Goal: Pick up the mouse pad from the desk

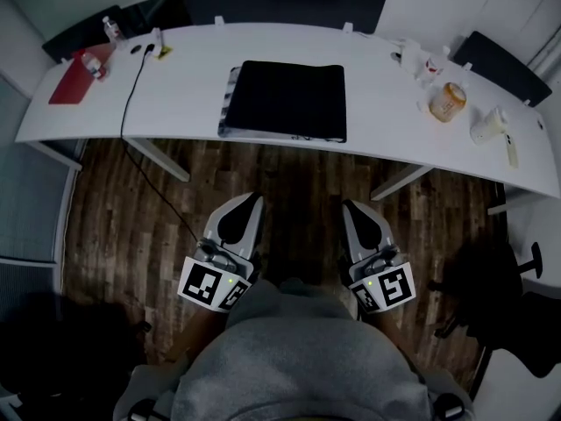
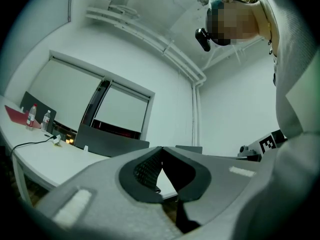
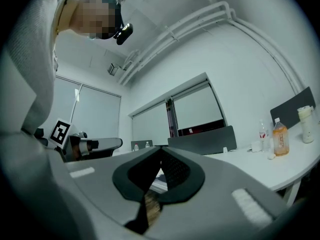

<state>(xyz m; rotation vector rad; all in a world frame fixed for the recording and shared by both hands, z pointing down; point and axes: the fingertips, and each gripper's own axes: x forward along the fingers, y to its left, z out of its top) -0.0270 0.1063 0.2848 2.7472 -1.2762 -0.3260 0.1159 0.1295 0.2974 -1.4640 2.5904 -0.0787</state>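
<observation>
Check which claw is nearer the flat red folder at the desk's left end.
Left. The left claw hovers over the wooden floor, short of the white desk, down-right of the flat red folder in the head view. The right claw is alongside it, further right.

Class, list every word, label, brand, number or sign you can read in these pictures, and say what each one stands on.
No text can be read in any view.
Left gripper and right gripper: their cubes carry black-and-white square markers, patterns only, no letters or numbers.
Orange bottle: label too blurred to read.
Bottle on the red folder: label too small to read.
</observation>
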